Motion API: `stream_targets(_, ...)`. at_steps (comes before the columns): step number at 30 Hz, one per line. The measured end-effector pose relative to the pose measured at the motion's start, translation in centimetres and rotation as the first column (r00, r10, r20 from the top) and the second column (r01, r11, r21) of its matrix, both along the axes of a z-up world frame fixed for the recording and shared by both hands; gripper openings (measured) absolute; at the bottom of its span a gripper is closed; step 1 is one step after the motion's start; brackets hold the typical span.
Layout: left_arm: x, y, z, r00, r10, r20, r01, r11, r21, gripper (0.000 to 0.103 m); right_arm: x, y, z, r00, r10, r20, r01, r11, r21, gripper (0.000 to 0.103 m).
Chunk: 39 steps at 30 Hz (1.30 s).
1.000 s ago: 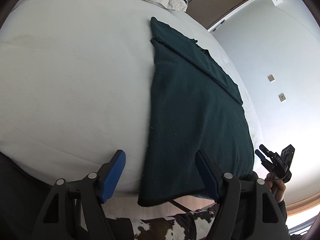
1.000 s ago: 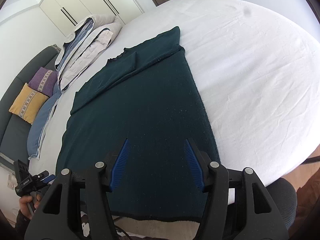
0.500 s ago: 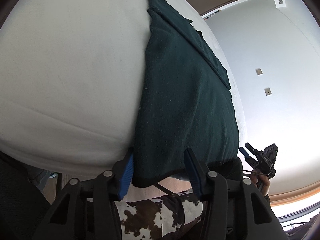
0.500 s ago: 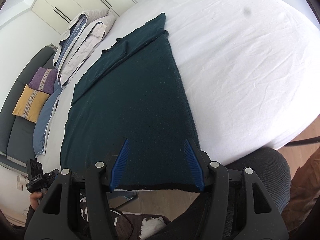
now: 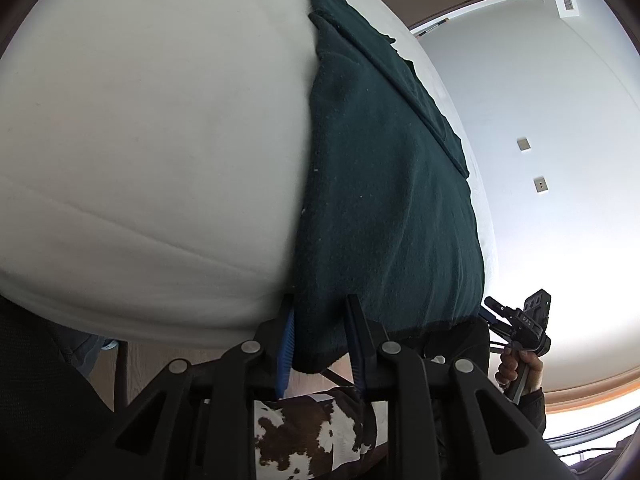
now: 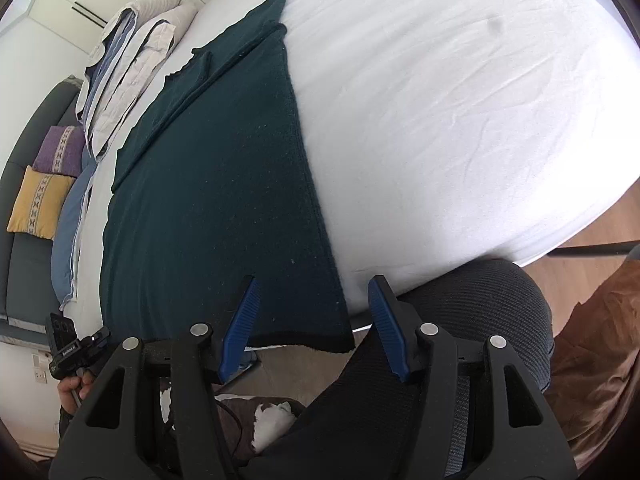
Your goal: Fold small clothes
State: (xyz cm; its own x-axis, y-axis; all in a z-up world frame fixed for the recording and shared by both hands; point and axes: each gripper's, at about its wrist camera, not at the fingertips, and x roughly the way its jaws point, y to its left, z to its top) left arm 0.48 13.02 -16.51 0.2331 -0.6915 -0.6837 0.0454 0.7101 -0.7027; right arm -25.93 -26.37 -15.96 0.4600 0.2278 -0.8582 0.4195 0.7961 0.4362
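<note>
A dark green garment (image 5: pixel 392 200) lies flat on the white bed (image 5: pixel 140 140), its hem hanging over the near edge. My left gripper (image 5: pixel 320 340) is at the hem's left corner. Its jaws are closing, and the cloth fills the gap between the pads. In the right wrist view the garment (image 6: pixel 220 200) runs away from me, one sleeve folded across its far end. My right gripper (image 6: pixel 314 332) stands open at the hem's right corner (image 6: pixel 340 340). That corner sits between the blue pads, which do not touch it. Each view shows the other gripper, held in a hand at the frame's edge.
Folded bedding and pillows (image 6: pixel 128 60) lie at the bed's far left. Yellow (image 6: pixel 40 200) and purple (image 6: pixel 62 148) cushions sit on a grey sofa beyond. A black mesh chair (image 6: pixel 480 312) stands close under the right gripper. Cow-patterned fabric (image 5: pixel 312 432) is below the bed edge.
The left jaws have narrowed from wide open onto the hem's left corner while sinking to the bed's edge. The right gripper has slid back and right to the hem's right corner, opening unchanged.
</note>
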Motion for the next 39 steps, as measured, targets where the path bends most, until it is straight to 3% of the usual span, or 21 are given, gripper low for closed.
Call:
stream_targets(4,-0.1,0.3,-0.1,1.000,0.001,-0.002,-0.001,1.000,-0.005,0.028,1.4,1.4,-0.5,0.992,0.087,-0.088,-0.092,0.994,-0.055,0.055)
stream_targets(9,-0.3,-0.3,0.4,0.999,-0.025,0.022,0.024,0.998,0.050,0.025,2.8,2.4,-0.8,0.964,0.190,-0.184,-0.210,0.973,-0.096,0.054)
stream_targets(11,-0.3,-0.7,0.6,0.999,-0.036,0.029,0.034,0.996,0.086,0.013,3.1,2.5,-0.9,0.958,0.205,-0.199,-0.230,0.966,-0.116,0.048)
stream_targets(13,-0.4,-0.9,0.7,0.999,-0.042,0.034,0.039,0.994,0.103,0.009,3.0,2.3,-1.0,0.961,0.199,-0.193,-0.223,0.968,-0.115,0.031)
stream_targets(16,-0.5,-1.1,1.0,0.998,-0.050,0.048,0.044,0.991,0.127,0.007,2.7,2.1,-0.6,0.968,0.196,-0.156,-0.214,0.971,-0.105,0.014)
stream_targets(19,-0.6,-1.4,1.6,0.997,-0.050,0.065,0.040,0.989,0.142,0.007,1.9,1.8,-0.4,0.979,0.176,-0.106,-0.186,0.979,-0.088,0.007)
stream_targets(27,-0.5,-0.8,3.9,0.991,-0.008,0.135,-0.002,0.997,0.074,0.007,-0.4,-0.1,3.4,0.985,0.077,0.155,-0.085,0.995,0.048,0.006)
stream_targets(32,-0.3,0.0,5.8,0.983,0.048,0.175,-0.044,0.999,-0.027,0.006,-0.4,0.1,6.3,0.956,0.029,0.293,-0.069,0.989,0.128,0.006)
stream_targets(39,1.1,-0.4,8.6,0.971,0.093,0.219,-0.063,0.988,-0.138,0.006,1.5,0.9,9.2,0.913,-0.011,0.409,-0.083,0.974,0.211,0.006)
